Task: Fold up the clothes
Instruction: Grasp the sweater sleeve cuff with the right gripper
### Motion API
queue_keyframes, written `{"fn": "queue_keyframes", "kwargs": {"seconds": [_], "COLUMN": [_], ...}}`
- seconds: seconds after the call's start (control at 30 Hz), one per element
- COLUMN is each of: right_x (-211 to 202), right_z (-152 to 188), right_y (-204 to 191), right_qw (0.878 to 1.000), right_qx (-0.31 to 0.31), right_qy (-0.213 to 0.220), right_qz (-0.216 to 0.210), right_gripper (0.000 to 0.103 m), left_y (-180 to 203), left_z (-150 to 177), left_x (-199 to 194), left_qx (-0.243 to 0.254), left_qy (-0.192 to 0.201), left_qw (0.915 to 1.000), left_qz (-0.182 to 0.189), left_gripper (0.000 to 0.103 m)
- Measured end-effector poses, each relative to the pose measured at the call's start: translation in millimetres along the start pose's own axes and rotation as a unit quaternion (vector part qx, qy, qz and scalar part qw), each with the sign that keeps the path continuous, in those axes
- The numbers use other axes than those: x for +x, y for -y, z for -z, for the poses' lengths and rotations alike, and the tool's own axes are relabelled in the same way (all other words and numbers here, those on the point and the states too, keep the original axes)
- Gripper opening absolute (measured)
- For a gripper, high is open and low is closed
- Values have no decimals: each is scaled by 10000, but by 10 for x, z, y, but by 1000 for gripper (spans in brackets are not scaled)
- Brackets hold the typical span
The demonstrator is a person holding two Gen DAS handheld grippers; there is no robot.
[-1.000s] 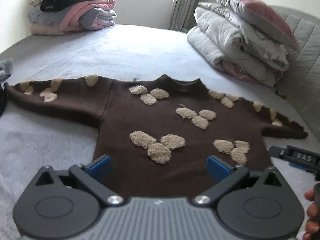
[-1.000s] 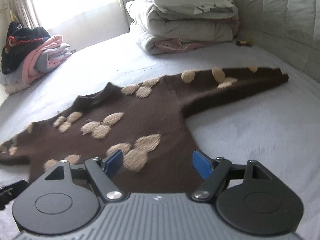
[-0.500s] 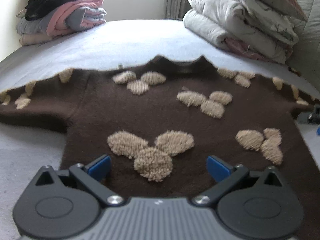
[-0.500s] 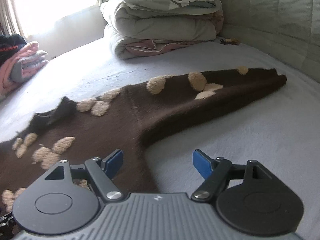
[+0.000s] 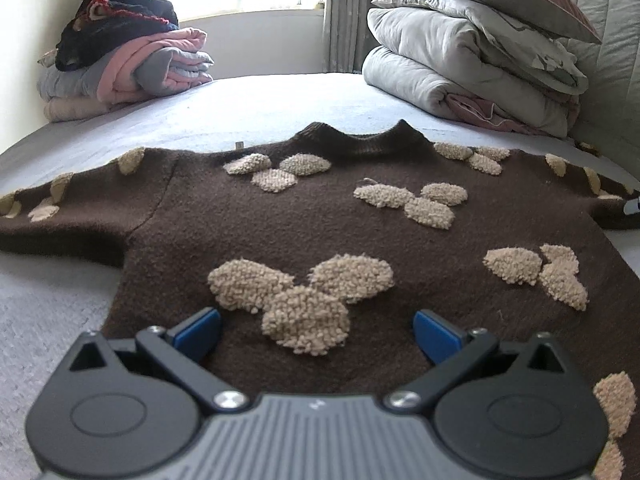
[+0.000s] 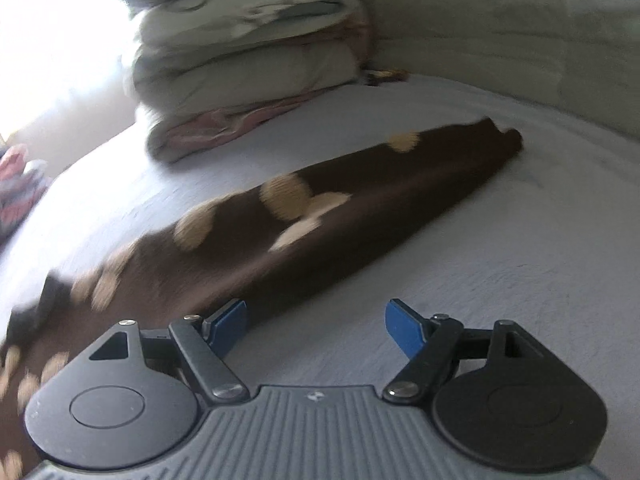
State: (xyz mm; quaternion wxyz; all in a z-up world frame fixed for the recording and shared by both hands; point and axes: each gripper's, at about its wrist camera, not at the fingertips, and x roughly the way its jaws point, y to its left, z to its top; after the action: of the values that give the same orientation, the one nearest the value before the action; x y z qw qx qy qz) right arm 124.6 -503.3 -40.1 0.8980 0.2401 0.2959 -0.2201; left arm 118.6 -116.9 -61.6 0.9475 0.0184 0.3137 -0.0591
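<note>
We see the left gripper (image 5: 316, 334) tilted down over the sweater (image 5: 320, 220), jaws wide and empty; the right gripper (image 6: 316, 326), blurred, seems likewise beside the sleeve (image 6: 360, 200).

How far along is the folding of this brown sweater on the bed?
Done: the brown sweater lies flat, front up, sleeves spread; a stack of folded clothes sits by the window. In hand: nothing. The left gripper is open over the hem, the right gripper open beside the sleeve. Left: every fold of the sweater.
</note>
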Motion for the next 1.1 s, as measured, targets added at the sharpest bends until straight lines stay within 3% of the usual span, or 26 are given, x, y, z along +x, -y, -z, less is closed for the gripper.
{"fn": "queue_keyframes", "kwargs": {"seconds": [0.23,0.3,0.47,0.53,0.83,1.1], "right_x": [348,420,476,456,148,-334], "right_z": [-162,-175,-162,-180,-287,-281], "right_y": [329,337,320,369,285,-279], "right_qw": [9948,9928,9912,9892,9797,9782], "right_qx": [901,1032,1066,1181,1409,460], "right_qy": [329,484,733,756,871,804], "right_qz": [-346,-375,-292,-416,-1133,-1858], "right_gripper": [79,70,22,16,13,13], "left_y": [-12,-2,44,36,55,57], "left_z": [-1,-6,-35,-61,-267,-328], "left_x": [15,20,31,36,-4,-74], "left_qx": [15,32,76,-16,-13,78], "left_qy": [-7,-20,-74,-114,-633,-916], "left_qw": [10000,10000,9999,9999,9979,9957], "left_qz": [-14,-36,-121,-129,134,141], "left_gripper": [103,103,103,103,103,103]}}
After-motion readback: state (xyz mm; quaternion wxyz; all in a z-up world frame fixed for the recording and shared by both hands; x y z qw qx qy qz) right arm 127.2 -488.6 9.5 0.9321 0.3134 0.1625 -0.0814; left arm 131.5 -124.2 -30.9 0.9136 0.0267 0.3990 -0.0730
